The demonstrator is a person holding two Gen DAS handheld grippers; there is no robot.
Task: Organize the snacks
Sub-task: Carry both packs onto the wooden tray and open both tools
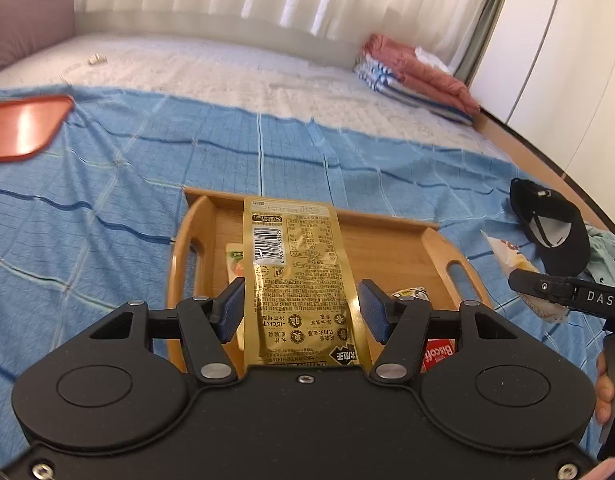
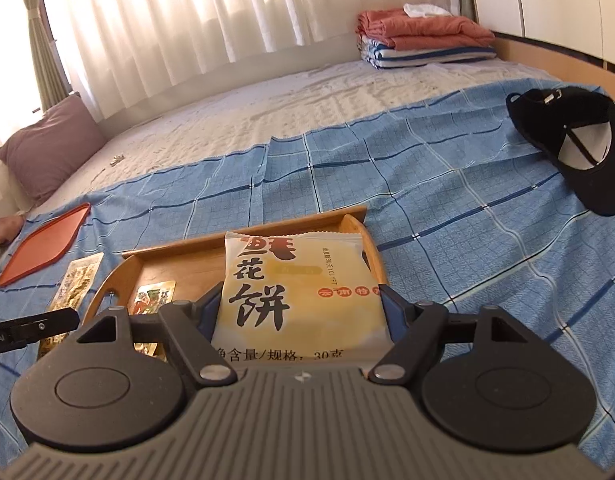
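Gold snack pouch (image 1: 297, 280) between spread left jaws over wooden tray (image 1: 391, 248); right jaws clamp flower cake packet (image 2: 295, 292).

Left gripper (image 1: 301, 310) fingers spread; right gripper (image 2: 303, 312) fingers clamped

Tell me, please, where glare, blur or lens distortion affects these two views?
Left wrist: glare washes the red tray; fisheye bends the bed edge; the gold pouch print is sharp. Right wrist: backlit curtains blow out; the flower-cake packet is slightly soft low down; the black cap is stretched at the rim.
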